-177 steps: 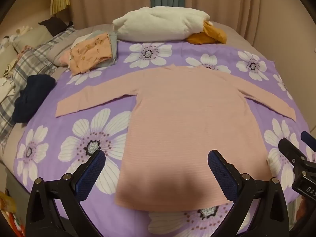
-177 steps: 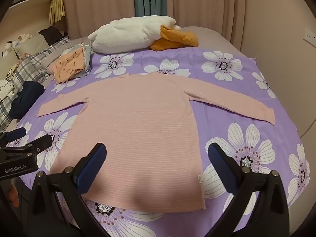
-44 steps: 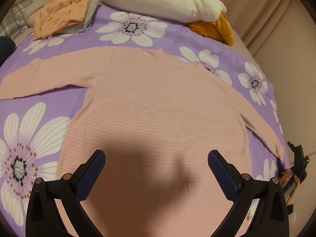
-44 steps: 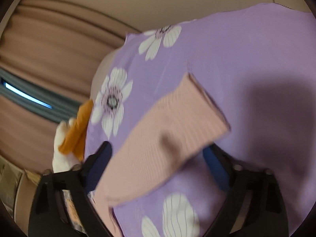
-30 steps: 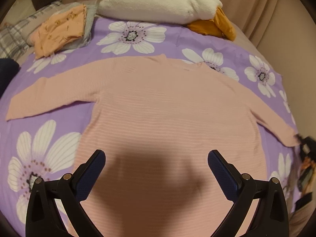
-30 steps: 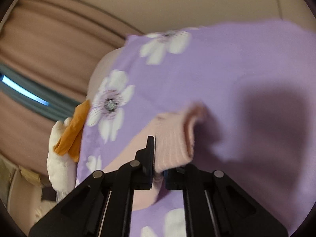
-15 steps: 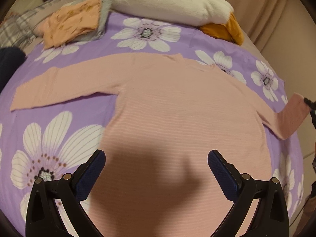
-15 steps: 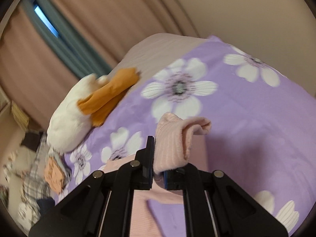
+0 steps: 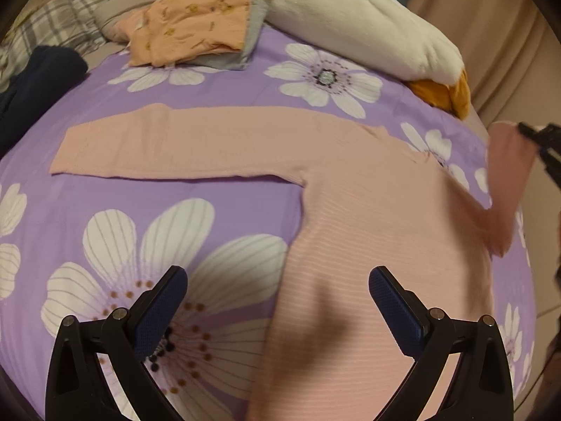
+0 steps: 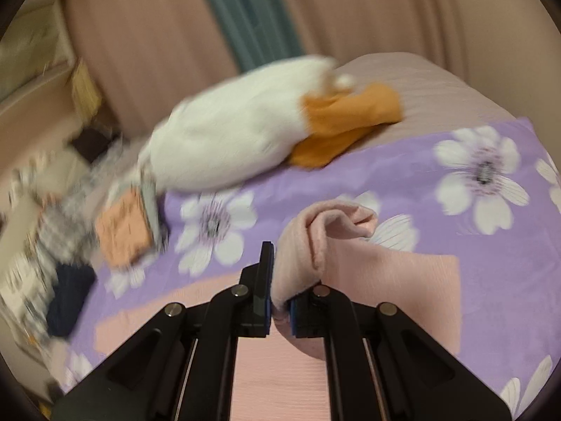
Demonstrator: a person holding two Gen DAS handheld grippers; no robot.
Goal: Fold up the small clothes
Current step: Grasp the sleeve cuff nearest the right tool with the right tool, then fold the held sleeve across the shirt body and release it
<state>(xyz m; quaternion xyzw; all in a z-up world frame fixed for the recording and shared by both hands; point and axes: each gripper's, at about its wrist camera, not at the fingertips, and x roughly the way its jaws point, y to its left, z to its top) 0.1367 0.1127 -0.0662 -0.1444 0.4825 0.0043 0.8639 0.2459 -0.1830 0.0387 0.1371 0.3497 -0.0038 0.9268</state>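
A: Where's the top?

B: Pink long-sleeved top (image 9: pixel 368 210) is flat on the purple flowered bedspread (image 9: pixel 175 210), body and one sleeve (image 9: pixel 168 147) spread out. Other sleeve's cuff (image 10: pixel 315 238) is lifted off the bed.

A: Held by what?

B: Right claw (image 10: pixel 280 301). Jaws are clamped on the cuff, and the fabric bunches up above the pads. From the left camera it's at the far right edge (image 9: pixel 540 140), with the sleeve hanging from it down to the shoulder.

A: Left claw?

B: Left claw (image 9: pixel 277 301) is wide open with nothing in it. It hangs over the top's lower body, near the edge where top meets bedspread.

A: Anything else on the bed?

B: Folded orange and grey clothes (image 9: pixel 196 31) at the far side. White plush toy (image 9: pixel 361 28) with an orange part (image 9: pixel 445 94) next to them. Dark blue garment (image 9: pixel 31 80) and a plaid pillow (image 9: pixel 52 24) off to the left. Curtains (image 10: pixel 350 17) behind. Right camera view is blurred on its left side.
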